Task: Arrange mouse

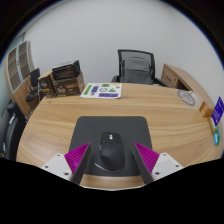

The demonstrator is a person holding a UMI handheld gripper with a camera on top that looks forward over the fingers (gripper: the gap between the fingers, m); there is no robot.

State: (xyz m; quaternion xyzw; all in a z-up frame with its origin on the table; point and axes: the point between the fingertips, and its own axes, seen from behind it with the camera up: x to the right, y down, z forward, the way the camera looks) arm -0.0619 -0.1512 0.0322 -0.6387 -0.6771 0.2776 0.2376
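Observation:
A black computer mouse (110, 151) rests on a dark grey mouse pad (112, 130) on a wooden table (60, 120). My gripper (111, 158) stands open with the mouse between its fingers. The left finger's pad (78, 156) and the right finger's pad (148, 157) are magenta, and a gap shows on each side of the mouse. The mouse sits near the pad's front edge.
A leaflet (102, 90) lies at the table's far side. A black office chair (134, 67) stands beyond it. Boxes and shelves (55, 80) are at the far left, a round object (187, 97) and a purple box (217, 110) at the right.

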